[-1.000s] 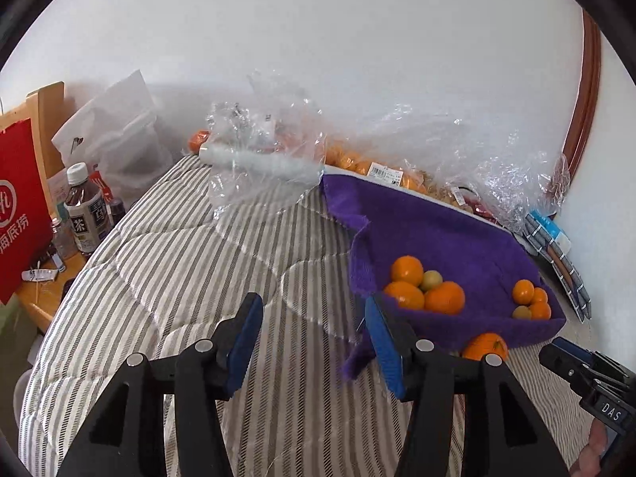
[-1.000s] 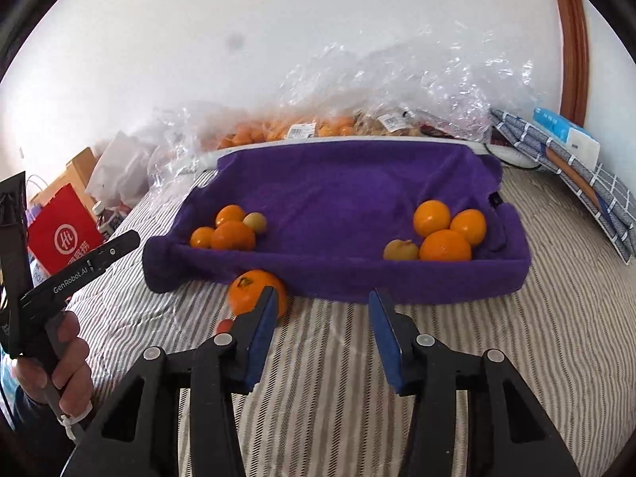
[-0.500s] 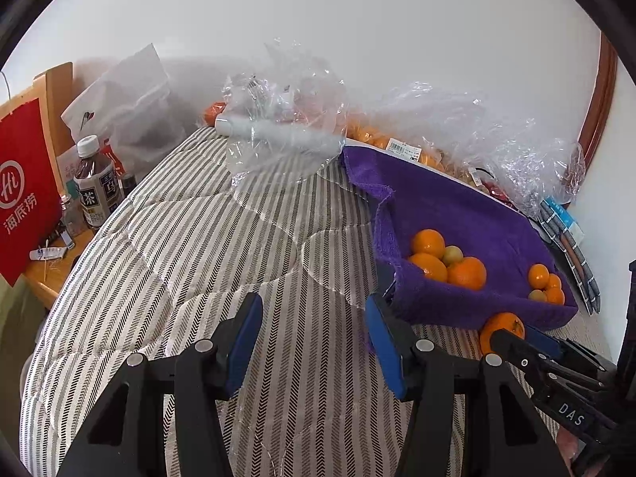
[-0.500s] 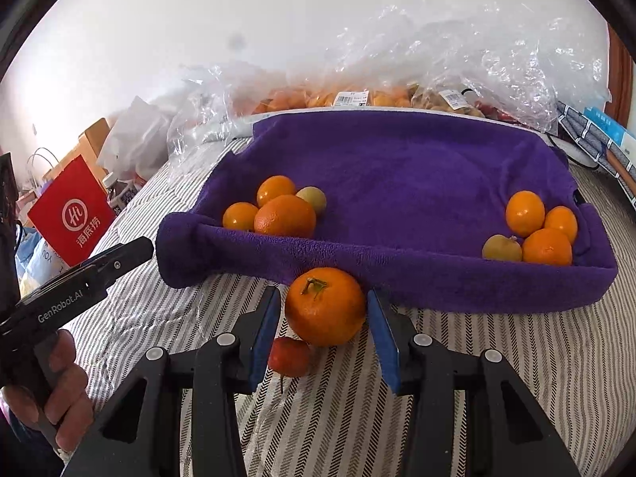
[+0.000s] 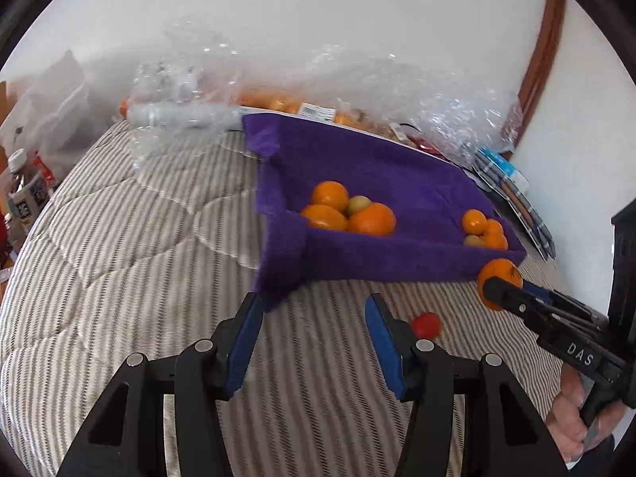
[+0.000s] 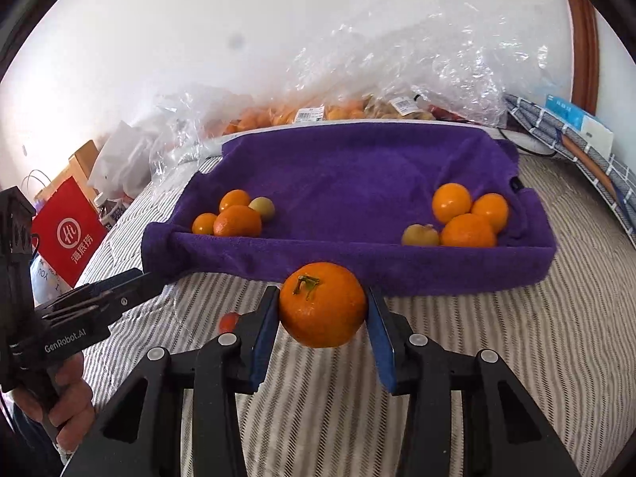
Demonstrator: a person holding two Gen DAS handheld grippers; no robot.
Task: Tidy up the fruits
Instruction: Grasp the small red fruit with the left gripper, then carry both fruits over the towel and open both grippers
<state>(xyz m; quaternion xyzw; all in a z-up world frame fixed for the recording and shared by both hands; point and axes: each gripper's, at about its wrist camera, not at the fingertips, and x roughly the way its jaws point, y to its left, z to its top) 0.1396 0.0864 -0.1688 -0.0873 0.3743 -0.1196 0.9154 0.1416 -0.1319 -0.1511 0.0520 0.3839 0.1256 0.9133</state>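
At the bottom middle of the right wrist view, an orange [image 6: 322,304] is gripped between the blue pads of the right gripper [image 6: 322,310]. Its jaws have just been closing, and both pads are now pressed on the fruit. The squeeze is best kept soft, so the peel is not hurt. At the bottom of the left wrist view, the left gripper [image 5: 310,330] is held apart with nothing in it. Just to its right, a small red fruit [image 5: 426,324] is seen on the striped bed [image 5: 119,238]. Further up, two piles of oranges are kept in the purple towel [image 6: 357,171]. The orange should probably be lifted over the rolled edge and set down gently by a pile.
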